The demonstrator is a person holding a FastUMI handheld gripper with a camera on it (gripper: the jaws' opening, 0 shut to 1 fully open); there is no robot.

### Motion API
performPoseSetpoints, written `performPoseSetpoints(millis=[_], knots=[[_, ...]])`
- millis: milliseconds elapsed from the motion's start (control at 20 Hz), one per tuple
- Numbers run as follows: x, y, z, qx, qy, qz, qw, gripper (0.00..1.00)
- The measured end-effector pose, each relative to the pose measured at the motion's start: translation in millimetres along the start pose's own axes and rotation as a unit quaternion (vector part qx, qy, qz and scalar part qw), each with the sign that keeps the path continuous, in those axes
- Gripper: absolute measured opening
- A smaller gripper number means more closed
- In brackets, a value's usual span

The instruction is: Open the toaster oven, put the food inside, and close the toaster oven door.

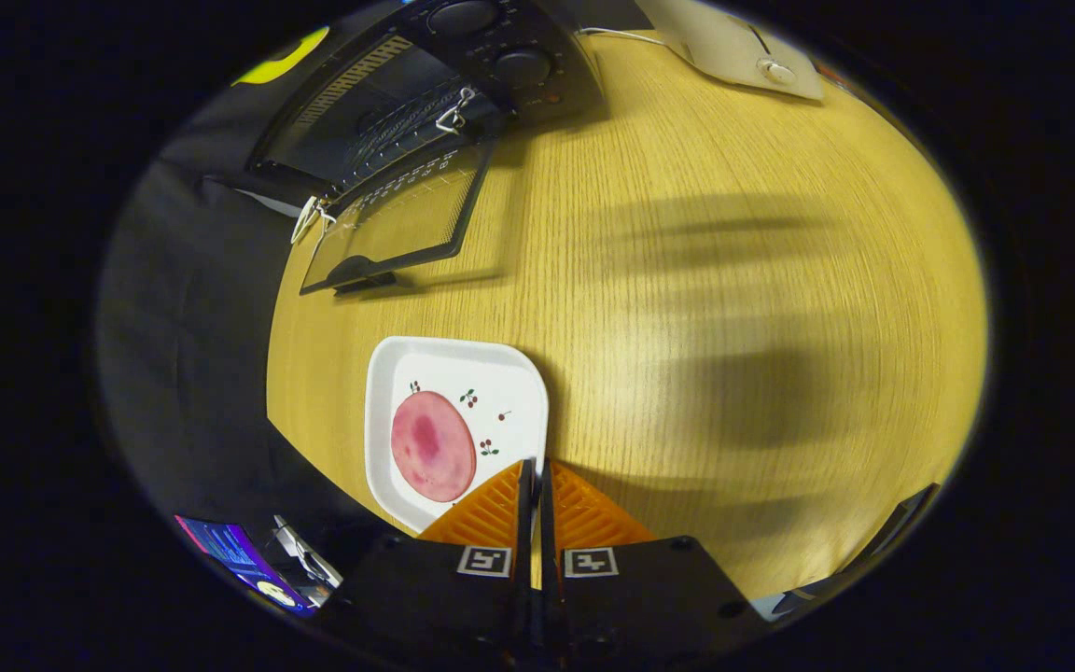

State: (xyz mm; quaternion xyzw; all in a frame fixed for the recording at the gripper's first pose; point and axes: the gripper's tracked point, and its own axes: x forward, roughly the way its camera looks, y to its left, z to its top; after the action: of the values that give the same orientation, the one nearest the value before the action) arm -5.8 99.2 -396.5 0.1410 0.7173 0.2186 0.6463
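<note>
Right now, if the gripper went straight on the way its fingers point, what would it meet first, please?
Probably the white plate's near edge, just ahead of the shut gripper; the pink food slice lies slightly aside. Depth is unclear.

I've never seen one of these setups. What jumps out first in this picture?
A round pink slice of food on a white plate, just ahead of the orange fingers of the gripper, which are closed together, holding nothing. Beyond them, a black toaster oven stands on the wooden table with its glass door folded open.
</note>
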Motion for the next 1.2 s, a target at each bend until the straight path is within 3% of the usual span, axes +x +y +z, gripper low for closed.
performPoseSetpoints(millis=[50,250,850,1200], knots=[[-0.6,0.3,0.8,0.001,-0.004,0.005,1.000,0.02],[-0.8,20.3,-5.9,0.032,-0.017,0.055,0.998,0.02],[-15.1,81.8,-25.0,0.108,-0.093,0.105,0.984,0.02],[-28.0,126.4,-27.2,0.161,-0.174,0.119,0.964,0.02]])
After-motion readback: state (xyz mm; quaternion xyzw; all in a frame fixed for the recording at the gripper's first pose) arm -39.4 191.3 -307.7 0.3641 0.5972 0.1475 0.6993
